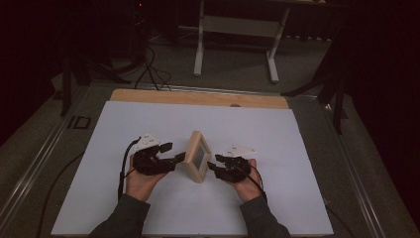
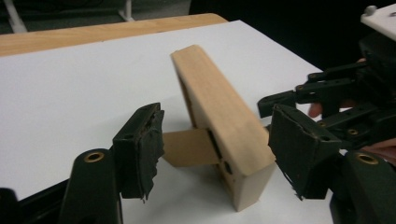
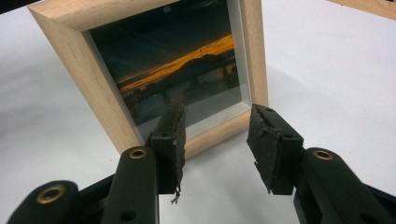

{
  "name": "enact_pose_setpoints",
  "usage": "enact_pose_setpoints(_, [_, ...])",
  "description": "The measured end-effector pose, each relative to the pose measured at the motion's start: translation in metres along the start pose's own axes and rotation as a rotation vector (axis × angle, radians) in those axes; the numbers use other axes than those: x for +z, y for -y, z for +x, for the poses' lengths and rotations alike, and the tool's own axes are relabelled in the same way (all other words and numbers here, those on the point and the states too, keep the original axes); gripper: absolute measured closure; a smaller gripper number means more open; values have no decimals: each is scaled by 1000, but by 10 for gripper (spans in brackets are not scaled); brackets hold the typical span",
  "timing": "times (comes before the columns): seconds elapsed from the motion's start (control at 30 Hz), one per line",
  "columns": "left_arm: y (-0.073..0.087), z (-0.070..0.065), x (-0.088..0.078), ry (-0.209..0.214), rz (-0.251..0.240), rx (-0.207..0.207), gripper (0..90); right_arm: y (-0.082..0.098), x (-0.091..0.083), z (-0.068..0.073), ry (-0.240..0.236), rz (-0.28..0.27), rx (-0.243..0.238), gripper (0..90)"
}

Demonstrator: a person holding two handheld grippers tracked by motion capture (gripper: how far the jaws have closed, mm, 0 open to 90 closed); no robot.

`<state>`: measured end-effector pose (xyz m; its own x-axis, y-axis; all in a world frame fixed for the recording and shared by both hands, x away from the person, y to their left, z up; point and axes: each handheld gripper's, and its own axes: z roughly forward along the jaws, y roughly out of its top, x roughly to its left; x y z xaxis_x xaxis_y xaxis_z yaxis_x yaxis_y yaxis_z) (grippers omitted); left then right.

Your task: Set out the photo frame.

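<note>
Frame (image 1: pixel 197 155) upright mid-desk (image 1: pixel 277 144); left gripper (image 1: pixel 170 153) at 9 o'clock, right gripper (image 1: pixel 214 165) at 3, both open, empty. Likely light, stiff, glass fragile; grip wooden edges.

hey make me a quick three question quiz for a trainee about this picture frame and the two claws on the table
1. True or false: the wooden picture frame lies flat on the white sheet.
2. Which claw faces the frame's glass front? A) left claw B) right claw
3. Fill in: behind the frame, a brown ____ props it up.

Key:
1. False. It stands upright between the left claw and the right claw.
2. B. The right gripper view looks at the sunset photo; the left gripper view looks at the frame's back and edge.
3. Stand, the cardboard stand seen in the left gripper view. Both claws are open, gripping nothing.
</note>
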<state>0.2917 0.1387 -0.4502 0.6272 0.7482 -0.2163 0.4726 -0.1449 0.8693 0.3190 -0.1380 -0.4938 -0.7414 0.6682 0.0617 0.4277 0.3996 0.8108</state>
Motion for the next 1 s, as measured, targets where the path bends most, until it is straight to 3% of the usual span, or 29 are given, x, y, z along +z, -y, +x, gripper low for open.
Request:
enact_pose_setpoints(0.27, [-1,-9,4,14,8,25,283,-2,-4,-2,-3,-17,8,541])
enact_pose_setpoints(0.53, [5,-13,17,1,44,23,268,-4,-9,-4,1,-32,13,536])
enact_pose_setpoints(0.67, [9,-11,23,-3,63,-8,291,-6,-11,-4,0,-41,11,534])
enact_pose_setpoints(1.0, [15,-10,33,18,101,-17,345,-10,-17,-2,-3,-62,4,532])
